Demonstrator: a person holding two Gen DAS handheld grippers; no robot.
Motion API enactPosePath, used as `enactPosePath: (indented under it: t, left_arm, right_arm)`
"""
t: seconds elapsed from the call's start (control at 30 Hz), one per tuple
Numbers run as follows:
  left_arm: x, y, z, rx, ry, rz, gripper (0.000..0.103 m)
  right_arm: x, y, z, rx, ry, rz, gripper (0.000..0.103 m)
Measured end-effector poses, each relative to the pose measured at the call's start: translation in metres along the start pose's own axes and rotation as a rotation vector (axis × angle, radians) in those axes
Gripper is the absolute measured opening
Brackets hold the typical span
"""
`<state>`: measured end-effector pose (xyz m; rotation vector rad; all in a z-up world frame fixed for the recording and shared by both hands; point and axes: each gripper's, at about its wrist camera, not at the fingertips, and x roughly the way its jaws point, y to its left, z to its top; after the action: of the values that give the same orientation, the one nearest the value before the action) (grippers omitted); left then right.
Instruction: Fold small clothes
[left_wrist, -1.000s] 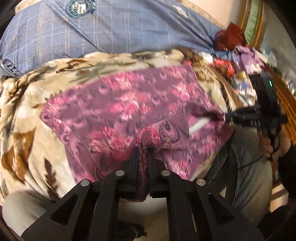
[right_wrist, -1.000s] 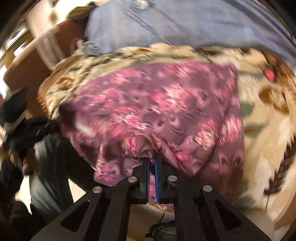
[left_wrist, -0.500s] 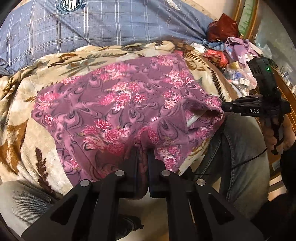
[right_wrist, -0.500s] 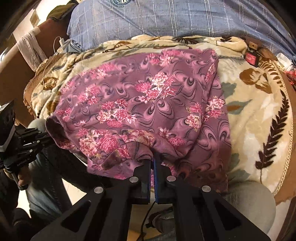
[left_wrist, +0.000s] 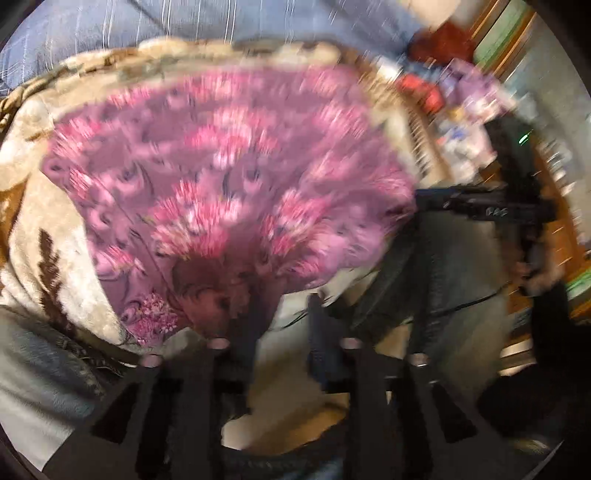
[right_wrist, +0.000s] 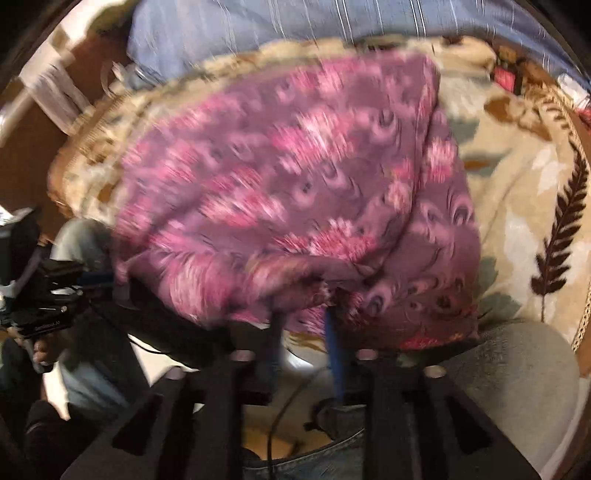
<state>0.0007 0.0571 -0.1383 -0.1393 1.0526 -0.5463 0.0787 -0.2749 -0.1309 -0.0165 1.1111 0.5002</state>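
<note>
Underneath, a cream blanket (right_wrist: 524, 192) with brown leaf prints covers the surface, a blue checked cloth (left_wrist: 229, 22) lies at twelve o'clock, and the pink floral garment (left_wrist: 229, 177) is spread across the blanket with its near edge hanging toward the person's jeans (left_wrist: 454, 280). Both claws point steeply down: the left gripper (left_wrist: 284, 314) and the right gripper (right_wrist: 303, 328) are spreading, their jaws opening, with the hem just off the pads. Motion blur smears both views, and clutter at two o'clock in the left view is unreadable.
</note>
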Motion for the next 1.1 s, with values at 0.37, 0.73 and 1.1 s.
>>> enactPosePath:
  t: [0.37,0.73,1.1]
  left_arm:
    - [-0.014,0.123,0.081,-0.502,-0.216,0.283,0.072]
    - [0.037,0.166,0.09,-0.661,-0.17,0.066,0.071]
    - [0.052,0.163,0.107,-0.63,-0.184,0.067,0.034]
  right_arm:
    - [-0.035,-0.056,0.097,0.227,-0.252,0.262,0.076]
    - [0.031,-0.146,0.17,0.378,-0.203,0.148,0.078]
    - [0.066,-0.146,0.169,0.356,-0.121,0.217,0.039]
